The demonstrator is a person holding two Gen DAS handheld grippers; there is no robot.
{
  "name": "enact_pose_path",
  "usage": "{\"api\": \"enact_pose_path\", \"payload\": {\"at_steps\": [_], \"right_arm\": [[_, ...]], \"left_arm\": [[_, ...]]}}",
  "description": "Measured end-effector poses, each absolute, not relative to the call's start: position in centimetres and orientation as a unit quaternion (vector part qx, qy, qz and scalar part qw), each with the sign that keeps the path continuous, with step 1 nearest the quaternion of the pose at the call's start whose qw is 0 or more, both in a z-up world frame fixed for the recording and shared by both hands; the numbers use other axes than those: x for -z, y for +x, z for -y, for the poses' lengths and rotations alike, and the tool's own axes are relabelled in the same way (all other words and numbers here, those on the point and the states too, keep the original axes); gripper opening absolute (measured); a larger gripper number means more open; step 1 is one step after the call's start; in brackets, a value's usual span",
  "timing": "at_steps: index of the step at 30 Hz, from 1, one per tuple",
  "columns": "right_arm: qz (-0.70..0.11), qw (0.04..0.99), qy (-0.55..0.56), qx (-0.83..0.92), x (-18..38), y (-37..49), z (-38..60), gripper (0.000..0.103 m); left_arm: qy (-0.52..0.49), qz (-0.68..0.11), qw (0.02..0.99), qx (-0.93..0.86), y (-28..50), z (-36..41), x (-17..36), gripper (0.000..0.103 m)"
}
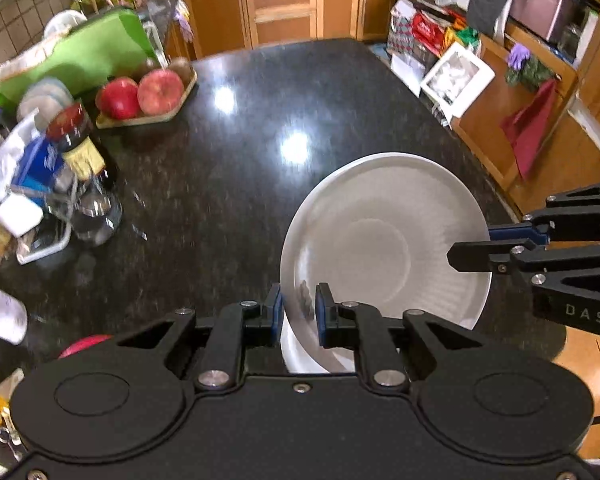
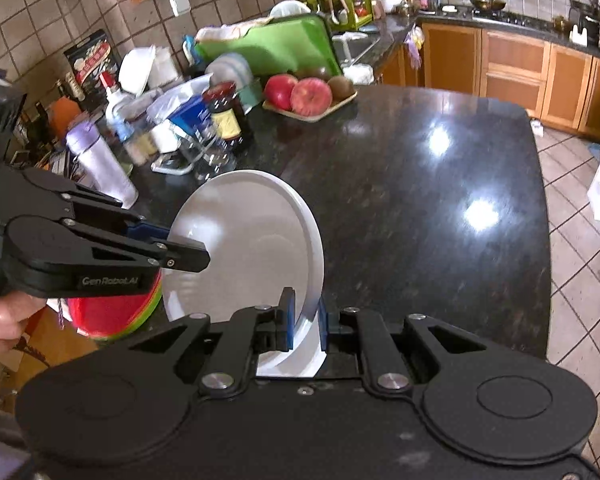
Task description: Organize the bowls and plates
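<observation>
The white plate (image 1: pixel 384 236) serves as the landmark, held tilted above the dark bench (image 1: pixel 228 184). To its left stands a clutter of jars and a tray of apples (image 1: pixel 140 96), which is likely why the plate is carried clear of that side. The left tool (image 1: pixel 299 312) is narrowed onto the plate's near rim, pads either side of the edge. The right tool (image 2: pixel 304 322) pinches the rim on the opposite side (two grips probably steady a smooth, slippery dish). Beyond the plate's left edge in the right wrist view sits a stack of coloured plates (image 2: pixel 112 316), a plausible destination.
</observation>
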State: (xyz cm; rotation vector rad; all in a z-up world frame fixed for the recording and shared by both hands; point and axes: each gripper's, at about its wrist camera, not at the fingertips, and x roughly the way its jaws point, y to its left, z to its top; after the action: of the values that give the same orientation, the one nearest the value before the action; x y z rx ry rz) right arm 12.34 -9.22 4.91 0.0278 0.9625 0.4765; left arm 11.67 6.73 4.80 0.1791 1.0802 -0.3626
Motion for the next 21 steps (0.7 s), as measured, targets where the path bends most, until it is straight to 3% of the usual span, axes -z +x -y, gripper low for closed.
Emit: {"api": "enact_pose_path", "payload": {"at_steps": [13,21], "right_arm": [[-0.494,0.843,0.038,-0.211,-2.8,10.7,8.7,0.015],[-0.478,0.855,0.034,-0.198,-2.5,10.8,8.4,0.031]], "left_arm": [[0.088,-0.561,0.797,0.204,10.9,-7.5,-1.7,0.025],[0.077,-0.541,0.810,0.212,11.0,-7.6,-1.3,0.035]]}}
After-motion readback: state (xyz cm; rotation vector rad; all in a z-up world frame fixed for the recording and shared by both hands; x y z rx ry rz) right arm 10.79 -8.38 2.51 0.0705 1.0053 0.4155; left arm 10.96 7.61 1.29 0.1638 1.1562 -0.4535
